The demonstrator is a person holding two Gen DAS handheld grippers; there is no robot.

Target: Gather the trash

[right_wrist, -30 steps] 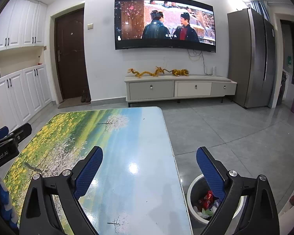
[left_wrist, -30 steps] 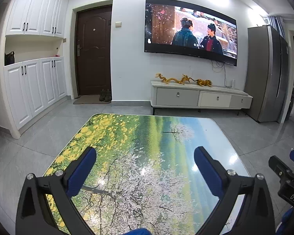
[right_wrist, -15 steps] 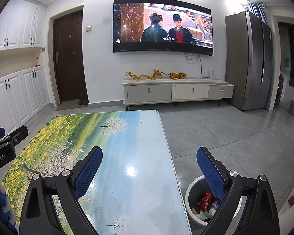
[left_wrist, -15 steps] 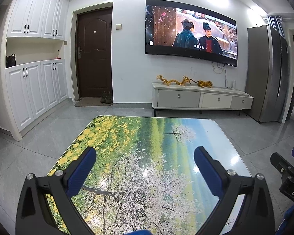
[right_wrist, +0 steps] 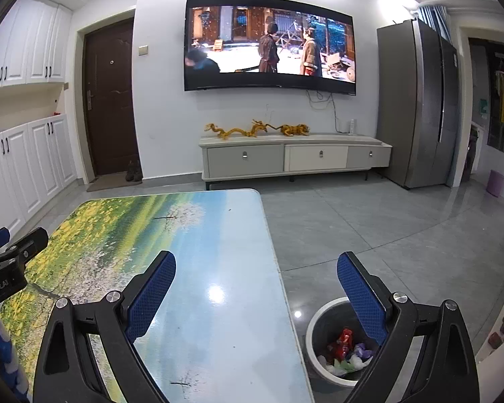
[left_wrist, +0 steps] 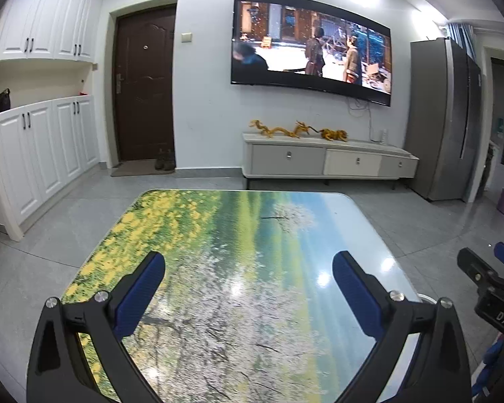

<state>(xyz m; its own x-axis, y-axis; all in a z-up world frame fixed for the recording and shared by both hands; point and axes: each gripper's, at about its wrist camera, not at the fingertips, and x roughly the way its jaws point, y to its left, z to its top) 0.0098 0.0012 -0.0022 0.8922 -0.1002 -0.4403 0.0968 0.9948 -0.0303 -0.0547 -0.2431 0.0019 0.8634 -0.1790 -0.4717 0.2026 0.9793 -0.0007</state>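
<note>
My left gripper (left_wrist: 248, 282) is open and empty above the low table (left_wrist: 238, 235), whose top bears a printed landscape. My right gripper (right_wrist: 256, 280) is open and empty over the table's right edge (right_wrist: 272, 255). A white-rimmed trash bin (right_wrist: 314, 352) stands on the floor right of the table, below my right gripper, holding a red wrapper (right_wrist: 344, 337) and pale crumpled scraps. The right finger hides part of the bin. No trash shows on the table. The right gripper's side shows in the left wrist view (left_wrist: 494, 285), the left one's in the right wrist view (right_wrist: 10, 265).
A TV cabinet (left_wrist: 329, 163) with gold dragon figures stands at the far wall under a wall TV (left_wrist: 310, 47). A grey fridge (right_wrist: 416, 107) is at the right, white cupboards (left_wrist: 43, 147) and a dark door (left_wrist: 144, 87) at the left. Grey tiled floor (right_wrist: 369, 228) surrounds the table.
Both grippers have risen and tilted slightly, so the table and bin sit a little lower in view. Both stay open and empty. The TV picture has changed.
</note>
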